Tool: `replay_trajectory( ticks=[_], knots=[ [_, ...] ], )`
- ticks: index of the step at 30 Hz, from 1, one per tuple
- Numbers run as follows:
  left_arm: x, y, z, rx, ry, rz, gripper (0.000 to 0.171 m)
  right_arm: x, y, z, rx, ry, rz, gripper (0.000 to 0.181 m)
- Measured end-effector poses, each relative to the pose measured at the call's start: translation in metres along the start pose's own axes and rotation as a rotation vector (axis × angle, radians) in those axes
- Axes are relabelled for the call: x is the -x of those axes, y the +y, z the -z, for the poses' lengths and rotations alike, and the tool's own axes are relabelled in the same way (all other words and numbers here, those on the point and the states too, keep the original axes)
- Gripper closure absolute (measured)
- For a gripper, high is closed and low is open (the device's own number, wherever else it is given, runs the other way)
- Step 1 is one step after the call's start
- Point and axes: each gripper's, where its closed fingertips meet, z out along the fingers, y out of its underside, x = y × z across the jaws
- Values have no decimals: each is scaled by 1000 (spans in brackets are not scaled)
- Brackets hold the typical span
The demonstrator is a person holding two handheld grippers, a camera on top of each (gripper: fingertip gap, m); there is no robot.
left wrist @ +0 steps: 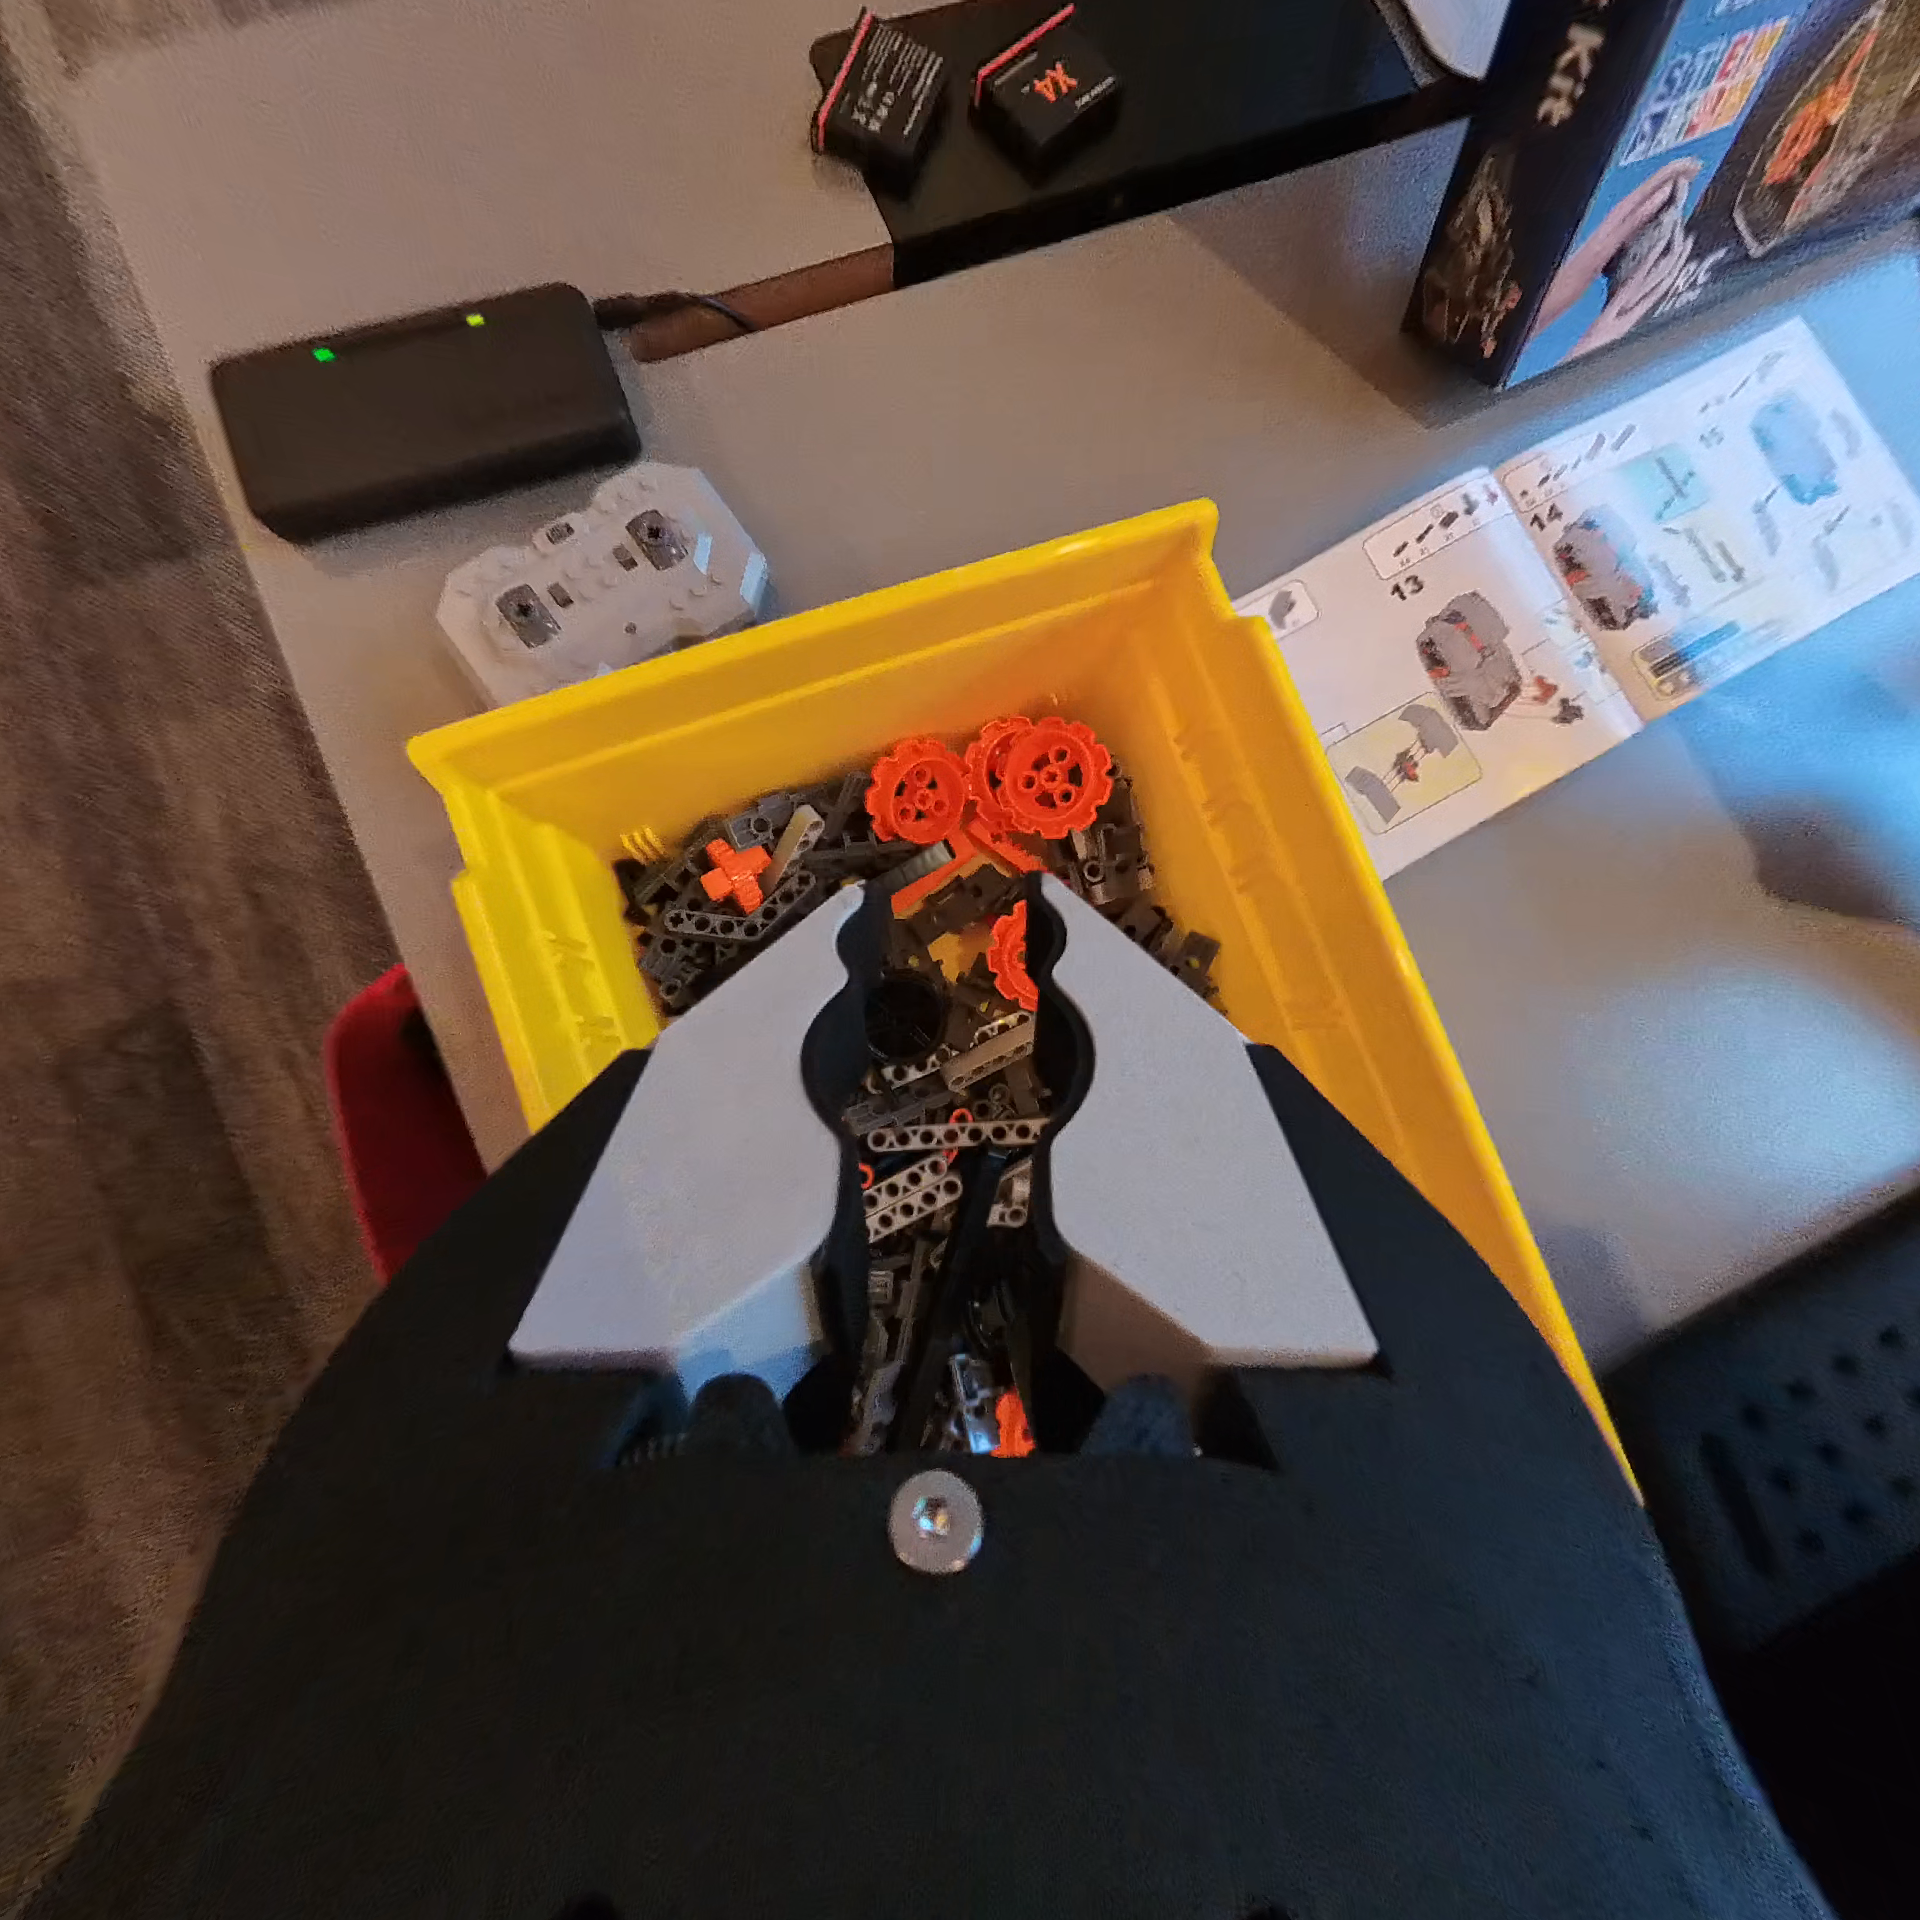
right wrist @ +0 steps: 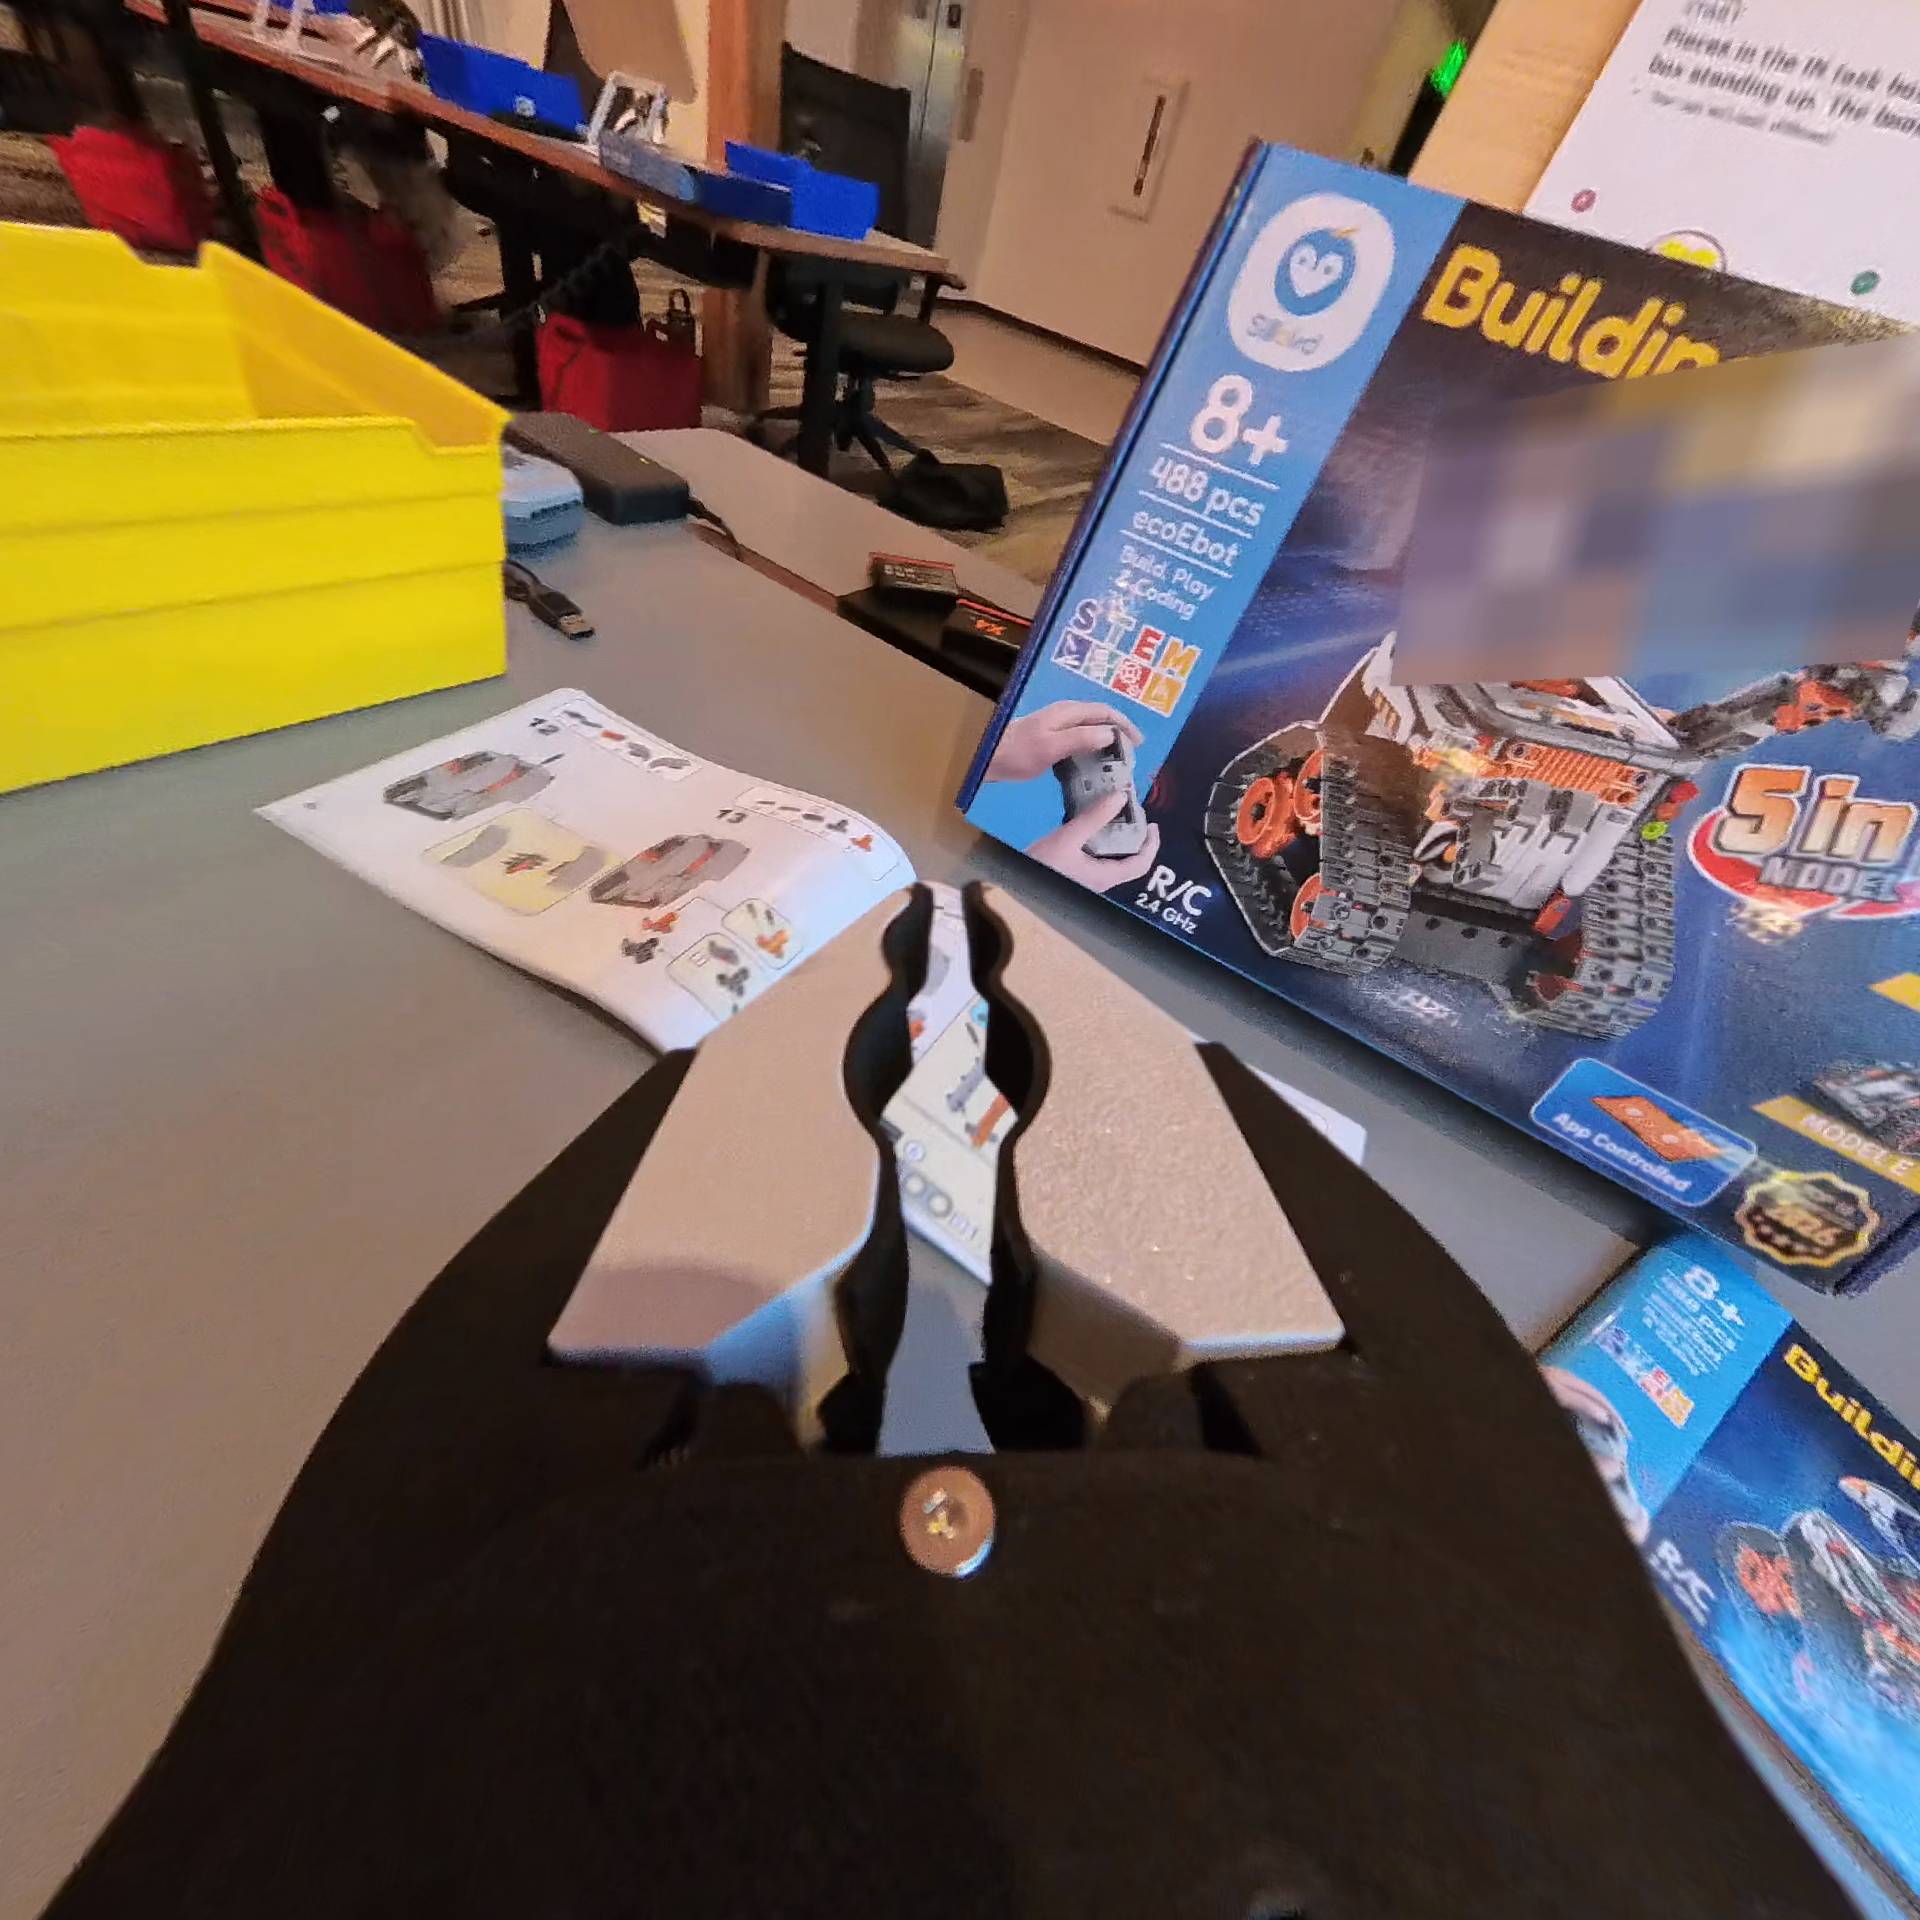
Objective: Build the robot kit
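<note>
My left gripper (left wrist: 951, 891) is open and empty. It hangs over a yellow bin (left wrist: 831, 644), its tips just above the pile of parts inside. The pile holds orange gear wheels (left wrist: 1049, 779), an orange cross piece (left wrist: 736, 871) and many dark grey beams (left wrist: 727, 920). My right gripper (right wrist: 948, 896) is low over the grey table, jaws almost together with nothing between them. It points at an open instruction booklet (right wrist: 582, 821), which also shows in the left wrist view (left wrist: 1507, 623). The bin stands at the left in the right wrist view (right wrist: 249, 582).
A blue building-kit box (right wrist: 1455, 727) stands upright right of the booklet, and a second one (right wrist: 1787, 1538) lies near my right gripper. Behind the bin are a white remote (left wrist: 603, 582), a black power bank (left wrist: 416, 405) and two small black boxes (left wrist: 883, 94). A USB plug (right wrist: 561, 613) lies beside the bin. To reach the white remote (left wrist: 603, 582) in a straight line is about 20 centimeters for my left fingers, about 45 centimeters for my right.
</note>
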Motion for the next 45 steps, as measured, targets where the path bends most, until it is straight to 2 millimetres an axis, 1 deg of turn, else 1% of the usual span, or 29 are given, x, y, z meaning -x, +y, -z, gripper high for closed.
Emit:
replay_trajectory(
  ticks=[3,5,6,8,11,14,17,19,21,23,25,28,30,31,32,34,35,36,37,38,40,41,42,44,45],
  knots=[
    [18,6,-10,28,27,76,141,-3,14,-12,23,-5,28,172],
    [28,17,-18,97,21,149,139,4,26,-15,37,-34,59,172],
    [31,19,-23,113,28,171,138,9,31,-17,52,-54,69,172],
    [29,21,-33,129,71,181,138,15,39,-20,80,-83,76,171],
    [22,31,-44,200,101,144,135,19,39,-22,80,-117,50,171],
    [19,43,-47,270,100,117,134,17,37,-20,68,-117,39,171],
    [12,60,-35,337,118,152,136,14,39,-19,75,-118,22,171],
    [9,79,-22,405,97,166,135,15,38,-18,70,-132,-3,171],
    [1,102,-10,487,100,195,131,16,36,-18,62,-142,-18,171],
    [-6,120,0,557,112,207,133,17,36,-18,64,-151,-23,171],
    [-7,122,4,554,111,216,137,18,36,-17,66,-156,-22,171],
    [-11,127,10,562,119,228,140,20,33,-15,58,-163,-9,171],
    [-18,132,17,565,116,219,142,19,32,-13,54,-158,-1,171],
    [-22,137,22,575,114,178,144,19,34,-13,59,-155,1,171],
    [-24,142,26,586,96,97,146,18,36,-13,66,-156,-1,171],
    [-22,149,33,591,60,-186,147,18,35,-12,62,-165,-15,171],
    [-23,146,32,546,54,-349,148,19,33,-11,54,-173,-25,171],
    [-29,144,30,483,79,-477,148,20,31,-10,45,-182,-34,171],
    [-38,145,31,431,127,-557,152,21,29,-9,39,-189,-42,171],
    [-44,147,32,397,159,-599,150,22,28,-9,35,-194,-46,171],
    [-42,153,37,383,165,-631,149,23,28,-10,36,-195,-42,171],
    [-37,159,38,406,158,-639,146,24,29,-10,42,-196,-38,171],
    [-32,166,39,442,150,-641,139,25,31,-11,49,-199,-33,171],
    [-24,181,37,516,154,-628,140,28,33,-12,58,-204,-21,171],
    [-25,187,35,535,174,-621,142,29,34,-12,61,-204,-13,171]
  ],
)
